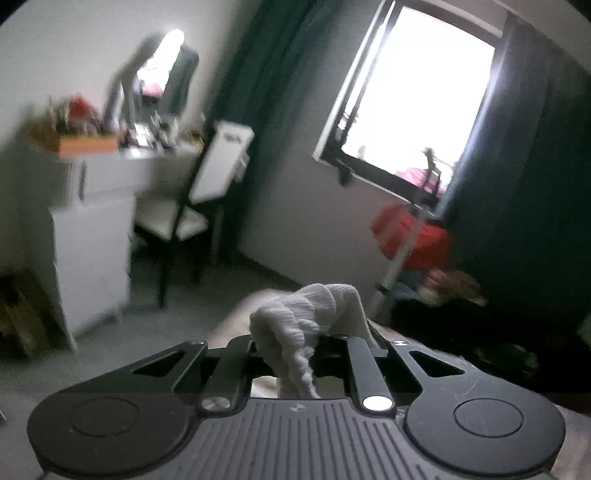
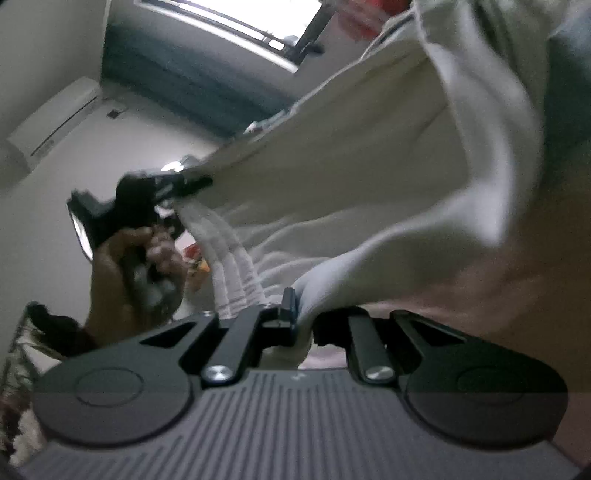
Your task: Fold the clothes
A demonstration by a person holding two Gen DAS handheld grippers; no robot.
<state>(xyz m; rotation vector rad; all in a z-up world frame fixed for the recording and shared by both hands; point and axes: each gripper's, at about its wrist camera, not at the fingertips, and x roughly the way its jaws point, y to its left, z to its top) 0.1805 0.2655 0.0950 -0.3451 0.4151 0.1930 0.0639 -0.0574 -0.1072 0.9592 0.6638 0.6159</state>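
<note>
Blurred bedroom behind; both grippers' fingers (image 2: 290, 314) pinch the white garment (image 2: 351, 184), bunched cloth hiding their tips

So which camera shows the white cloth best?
The right wrist view: the white cloth hangs spread between both hand-held grippers, so you see most of it. The left wrist view shows only a bunched ribbed corner.

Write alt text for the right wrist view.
The right hand-held gripper is shut on a white garment; the left hand-held gripper, in a hand, pinches its ribbed edge. Behind: a window and an air conditioner.
</note>
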